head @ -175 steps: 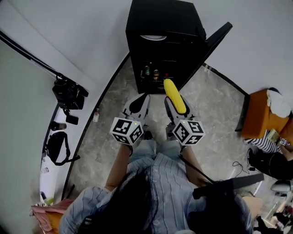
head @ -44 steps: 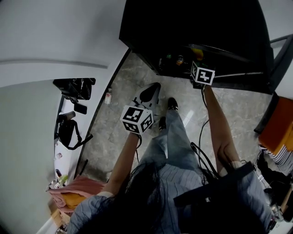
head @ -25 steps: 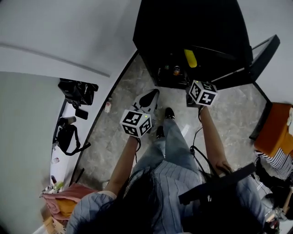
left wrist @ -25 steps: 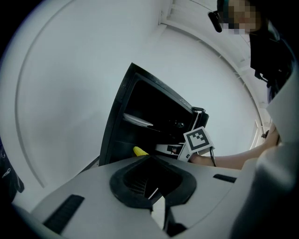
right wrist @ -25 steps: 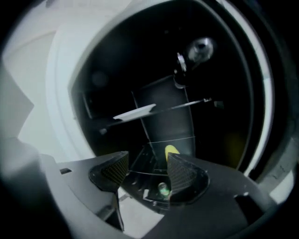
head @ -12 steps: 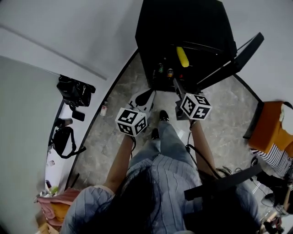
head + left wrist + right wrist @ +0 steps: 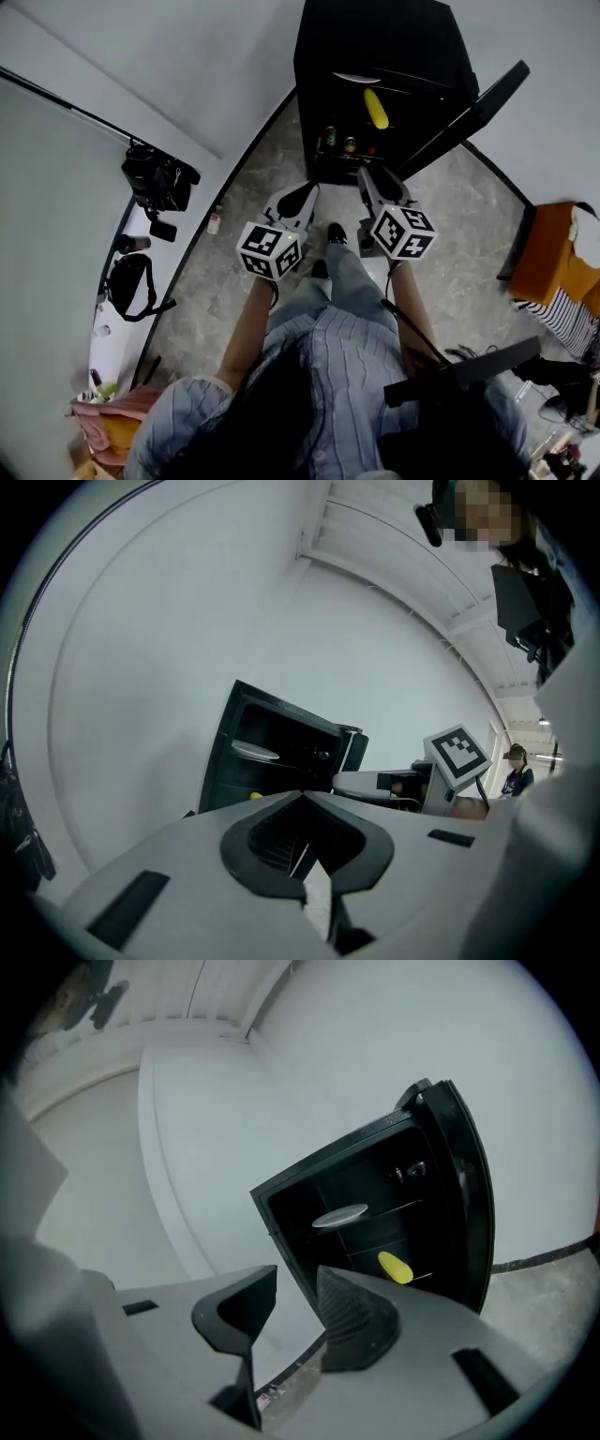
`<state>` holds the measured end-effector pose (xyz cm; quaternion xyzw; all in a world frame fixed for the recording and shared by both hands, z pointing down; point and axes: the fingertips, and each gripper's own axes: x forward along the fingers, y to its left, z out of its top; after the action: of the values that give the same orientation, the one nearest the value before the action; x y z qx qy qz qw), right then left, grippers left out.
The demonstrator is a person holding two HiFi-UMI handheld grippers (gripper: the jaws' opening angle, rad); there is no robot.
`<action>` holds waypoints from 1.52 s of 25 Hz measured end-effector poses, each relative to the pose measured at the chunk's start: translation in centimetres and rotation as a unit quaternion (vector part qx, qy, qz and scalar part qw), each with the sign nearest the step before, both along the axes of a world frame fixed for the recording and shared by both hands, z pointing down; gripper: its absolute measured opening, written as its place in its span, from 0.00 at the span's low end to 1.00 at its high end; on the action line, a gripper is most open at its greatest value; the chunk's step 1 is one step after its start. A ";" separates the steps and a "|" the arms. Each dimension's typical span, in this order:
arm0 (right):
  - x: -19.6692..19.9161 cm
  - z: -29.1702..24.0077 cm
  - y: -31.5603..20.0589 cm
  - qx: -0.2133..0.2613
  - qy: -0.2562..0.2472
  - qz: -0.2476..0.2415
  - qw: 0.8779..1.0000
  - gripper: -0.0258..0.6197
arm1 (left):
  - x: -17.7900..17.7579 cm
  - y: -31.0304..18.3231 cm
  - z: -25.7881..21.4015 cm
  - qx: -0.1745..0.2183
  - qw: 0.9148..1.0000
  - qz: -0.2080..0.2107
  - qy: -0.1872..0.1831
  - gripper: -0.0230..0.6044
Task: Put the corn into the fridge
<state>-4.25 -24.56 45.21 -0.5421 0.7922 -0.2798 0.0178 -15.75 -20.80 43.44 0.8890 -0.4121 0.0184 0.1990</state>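
Head view: the black fridge (image 7: 375, 84) stands with its door (image 7: 473, 108) swung wide, the corn (image 7: 376, 109) lying on a shelf inside, seemingly delivered. Both grippers hang clear of it. The left gripper (image 7: 298, 195) is pinched together and empty. The right gripper (image 7: 377, 183) is half-parted, its jaws just closing on nothing. The right gripper view makes plainer a plate (image 7: 339, 1215) 1 shelf above the corn.

From my end the rig's pretty plain: left gripper (image 7: 302, 192) and right gripper (image 7: 380, 178) are light grey shells with black ribbed pads (image 7: 352, 1321), each topped by a white marker cube (image 7: 269, 250) with black squares. The right one's jaws have just been closing, nothing between them. The wearer's got a blue-grey pinstriped shirt (image 7: 328, 361), greyish jeans (image 7: 347, 277), black shoes (image 7: 336, 232), and a thin black cable (image 7: 412, 333) lower right of centre.
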 end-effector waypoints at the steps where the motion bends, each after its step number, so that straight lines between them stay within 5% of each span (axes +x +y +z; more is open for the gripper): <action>1: -0.3 -0.2 0.7 0.000 -0.001 -0.001 1.000 0.26 | -0.1 0.5 -0.1 0.001 1.000 0.001 0.002 0.05; 20: -0.2 -0.3 8.1 -0.024 0.018 -0.014 0.999 0.15 | 2.4 4.4 1.1 -0.032 0.998 0.008 0.056 0.05; 38: 8.3 -0.7 19.2 -0.018 -0.002 -0.060 0.998 0.11 | 10.3 14.5 -2.1 0.003 0.999 -0.021 0.032 0.05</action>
<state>4.08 -5.34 44.54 -0.4935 0.8180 -0.2955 -0.0075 -5.43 -6.30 41.37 0.8807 -0.4245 -0.0161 0.2096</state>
